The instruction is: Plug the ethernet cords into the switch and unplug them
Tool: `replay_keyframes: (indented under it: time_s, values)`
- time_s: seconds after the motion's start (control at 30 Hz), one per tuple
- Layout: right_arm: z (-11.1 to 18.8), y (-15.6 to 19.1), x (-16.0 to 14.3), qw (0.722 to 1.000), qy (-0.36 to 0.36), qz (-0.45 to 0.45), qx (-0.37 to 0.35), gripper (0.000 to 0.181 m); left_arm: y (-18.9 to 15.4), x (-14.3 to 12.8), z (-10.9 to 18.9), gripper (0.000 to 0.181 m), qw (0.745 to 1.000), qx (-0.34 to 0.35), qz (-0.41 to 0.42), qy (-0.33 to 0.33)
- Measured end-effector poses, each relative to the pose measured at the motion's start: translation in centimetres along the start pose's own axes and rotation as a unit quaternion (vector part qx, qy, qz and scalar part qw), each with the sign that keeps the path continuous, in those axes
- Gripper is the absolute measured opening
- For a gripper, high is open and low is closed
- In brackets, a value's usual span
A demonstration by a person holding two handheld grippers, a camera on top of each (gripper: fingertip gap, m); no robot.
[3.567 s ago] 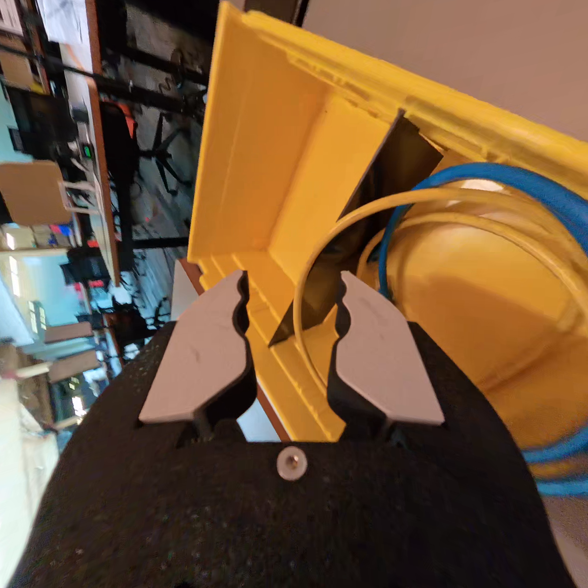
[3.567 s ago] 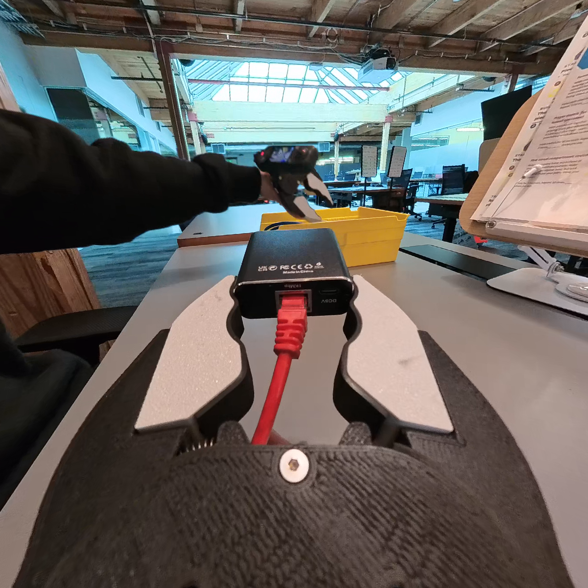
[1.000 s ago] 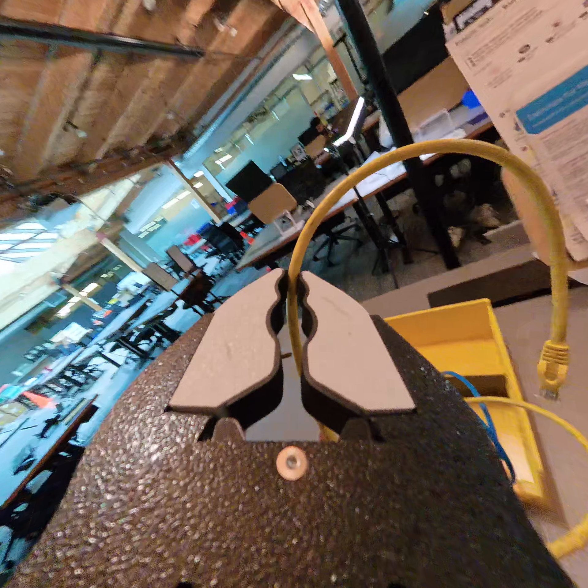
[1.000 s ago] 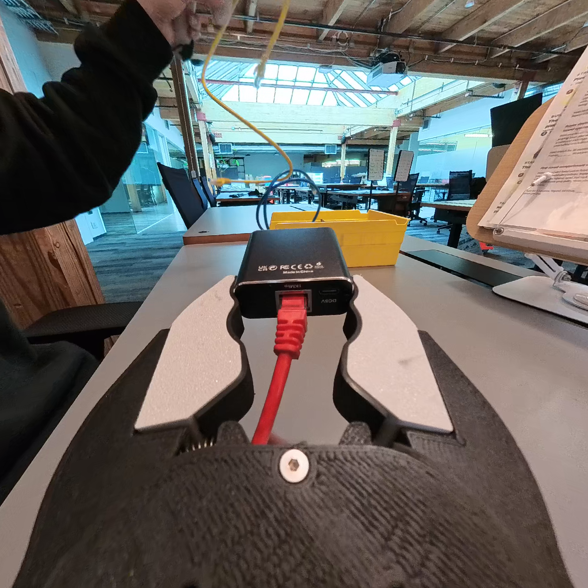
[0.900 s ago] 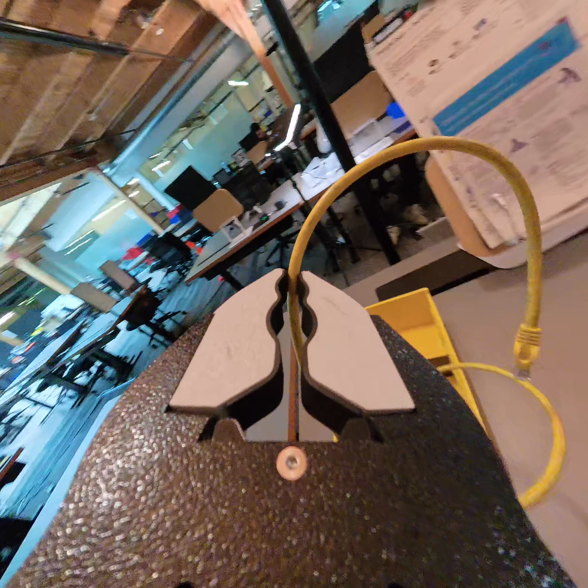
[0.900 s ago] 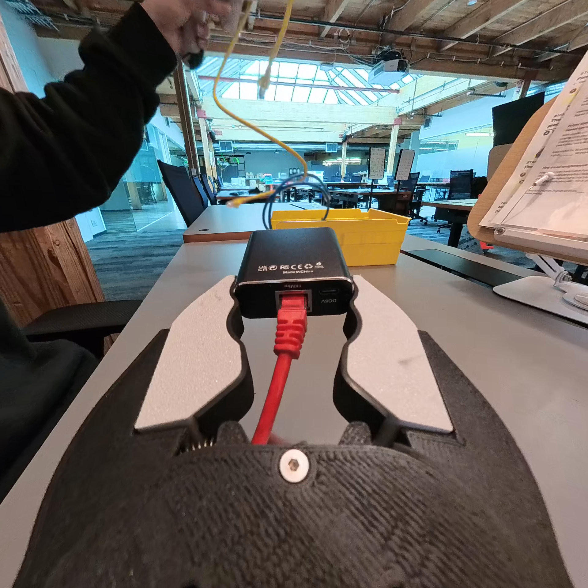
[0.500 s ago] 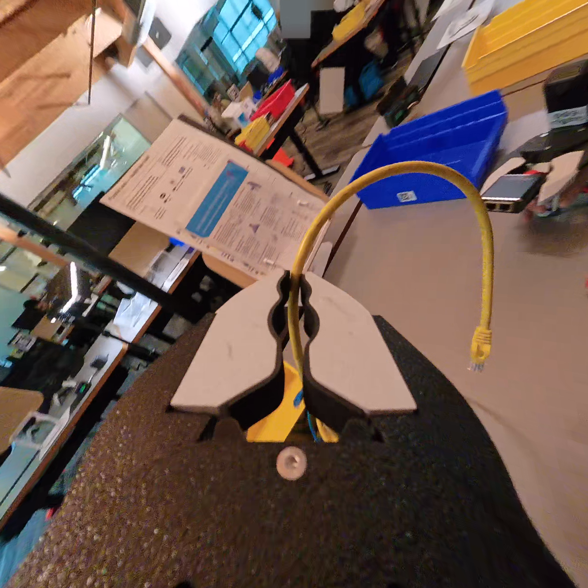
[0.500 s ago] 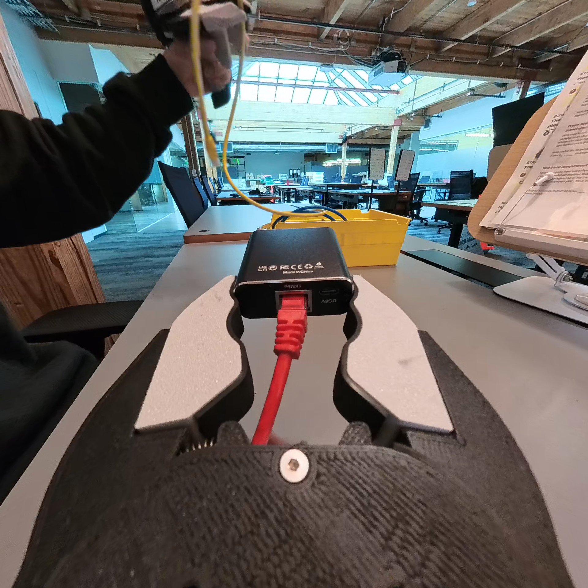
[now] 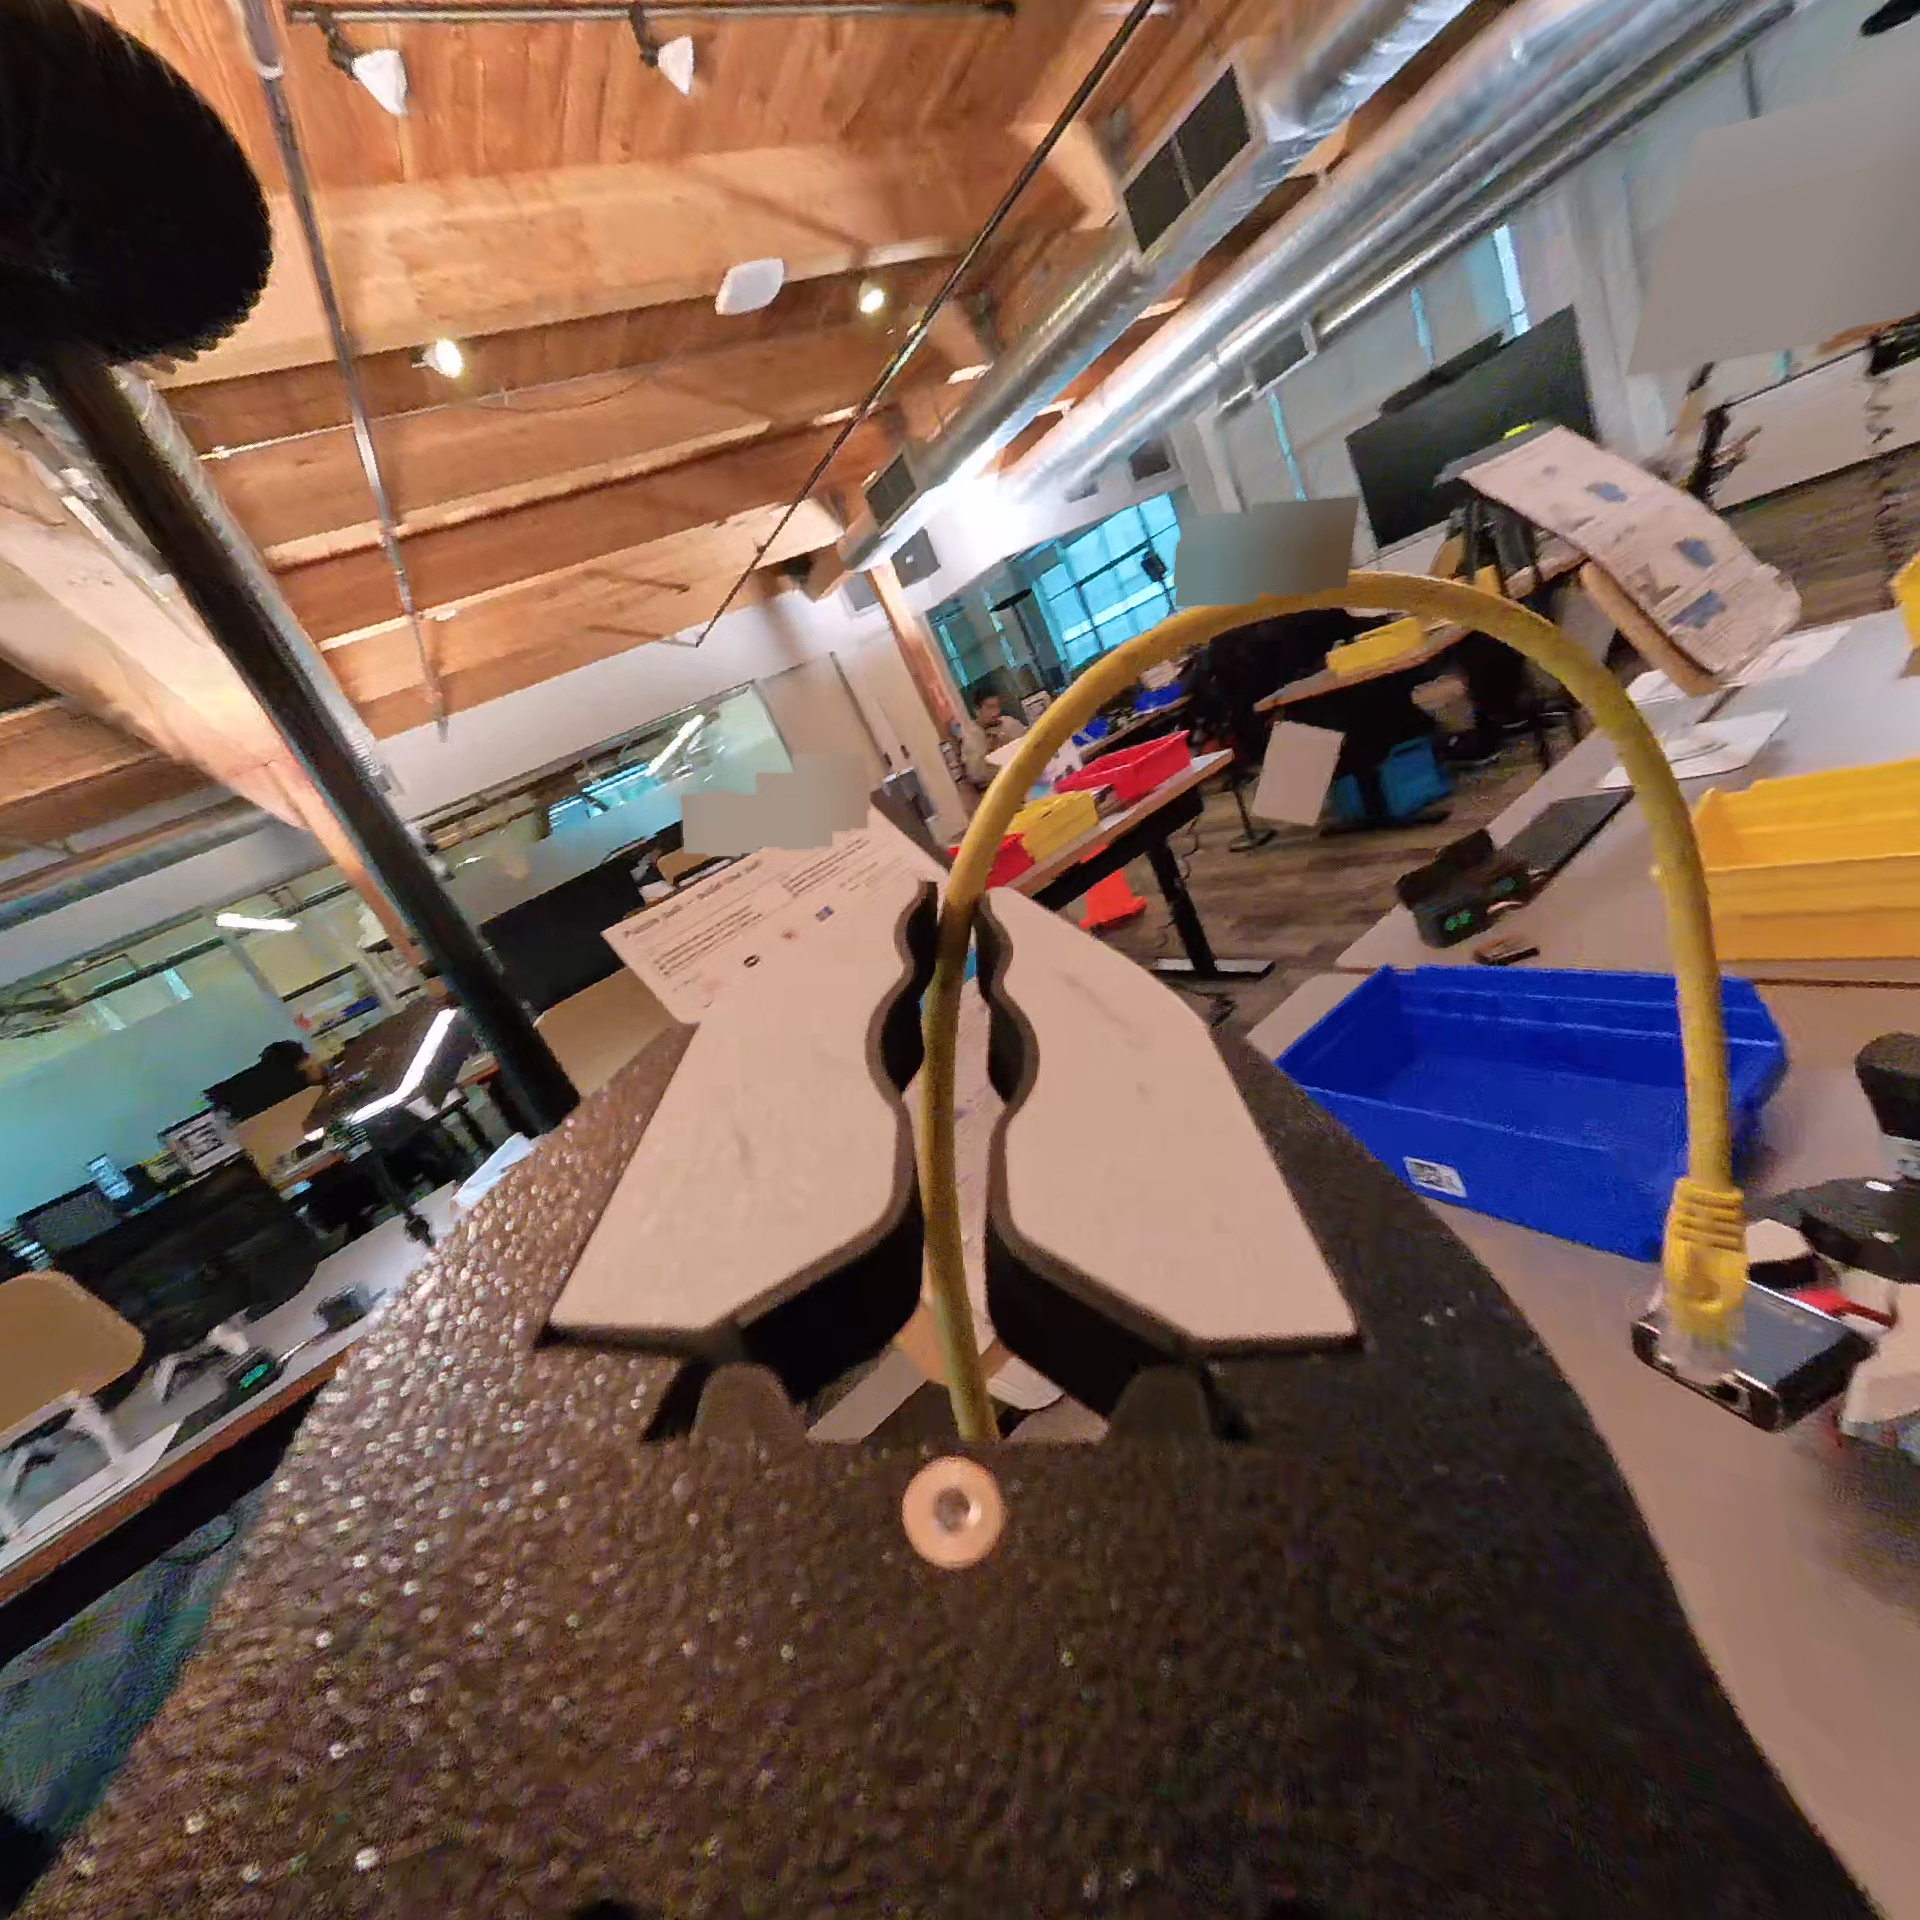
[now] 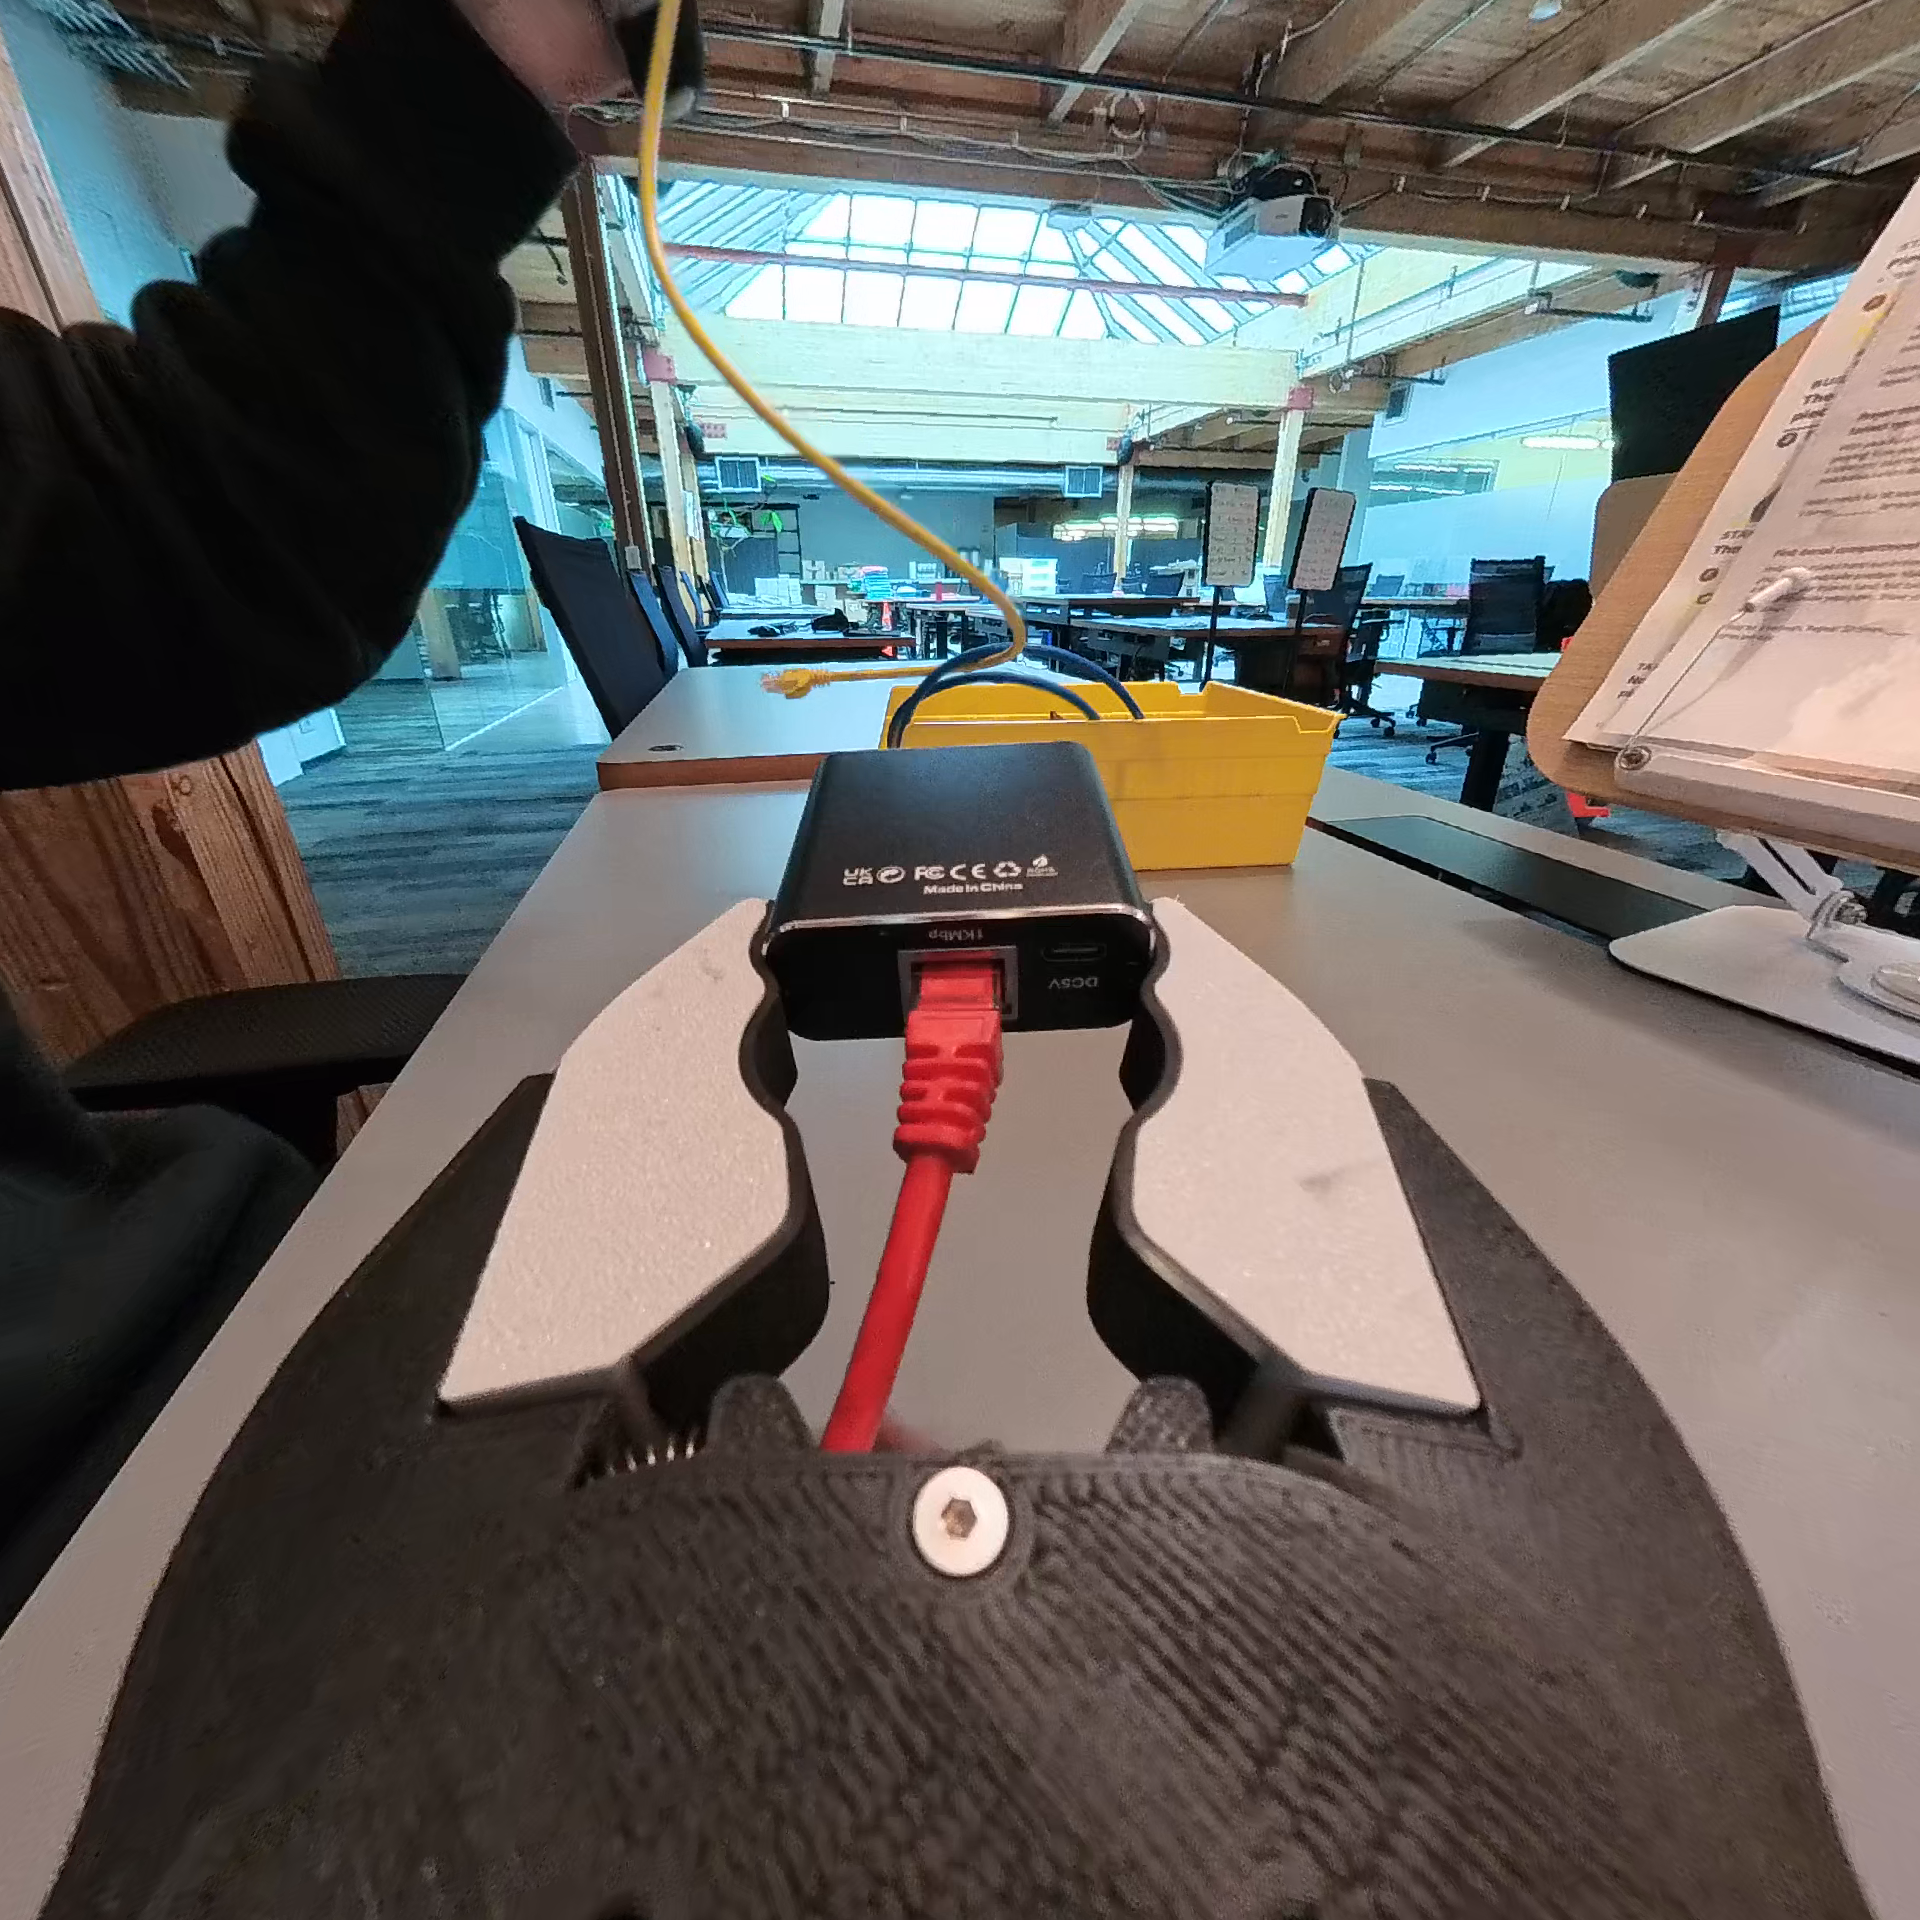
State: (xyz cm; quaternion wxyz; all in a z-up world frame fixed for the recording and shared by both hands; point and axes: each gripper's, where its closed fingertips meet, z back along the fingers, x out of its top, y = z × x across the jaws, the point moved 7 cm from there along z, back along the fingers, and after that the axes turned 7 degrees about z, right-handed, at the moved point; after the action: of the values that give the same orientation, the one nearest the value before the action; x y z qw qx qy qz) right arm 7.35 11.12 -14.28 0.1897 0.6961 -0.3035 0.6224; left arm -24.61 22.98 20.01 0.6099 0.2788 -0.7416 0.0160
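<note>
Left wrist view: my left gripper [image 9: 948,940] pinches thin yellow ethernet cord [image 9: 1475,665], plug dangling | right gripper [image 10: 961,961] clamps small black switch [image 10: 956,831] on grey table [image 10: 1558,1195], red cord [image 10: 914,1247] plugged | I'd regrip nearer the plug before aligning.

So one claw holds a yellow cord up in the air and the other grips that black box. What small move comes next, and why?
Probably lower the left gripper so the yellow cord's plug nears the switch. The plug dangles free, while the right gripper steadies the switch, which holds only the red cord.
</note>
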Motion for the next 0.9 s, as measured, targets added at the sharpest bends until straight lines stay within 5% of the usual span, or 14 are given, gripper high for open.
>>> replay_keyframes:
  time_s: [0.07,0.13,0.4,0.53,0.63,0.8,0.9]
  values:
    - [0.0,0.0,0.0,1.0,-0.001,0.001,0.0,0.062,-1.3,-1.2,0.0,0.005,0.991,-0.13,0.028,0.008]
    - [0.0,0.0,0.0,1.0,-0.001,0.001,0.001,0.061,-2.9,-4.3,0.2,0.005,0.964,-0.242,0.072,0.083]
    - [0.0,0.0,0.0,1.0,-0.001,0.0,0.002,0.062,-10.1,-18.8,2.7,0.006,0.877,-0.251,-0.098,0.398]
    - [0.0,0.1,0.0,1.0,-0.001,0.001,0.002,0.062,-10.8,-24.0,4.1,0.026,0.825,-0.217,-0.128,0.506]
    - [0.0,0.1,0.0,1.0,-0.001,0.001,0.002,0.062,-9.2,-24.6,4.3,0.044,0.838,-0.194,-0.094,0.502]
    - [0.0,0.1,0.0,1.0,0.0,0.001,0.003,0.062,-7.0,-22.8,4.4,0.067,0.854,-0.274,0.036,0.442]
    - [0.0,0.1,0.0,1.0,0.001,0.001,0.004,0.061,-6.2,-22.3,4.5,0.081,0.837,-0.325,0.089,0.432]
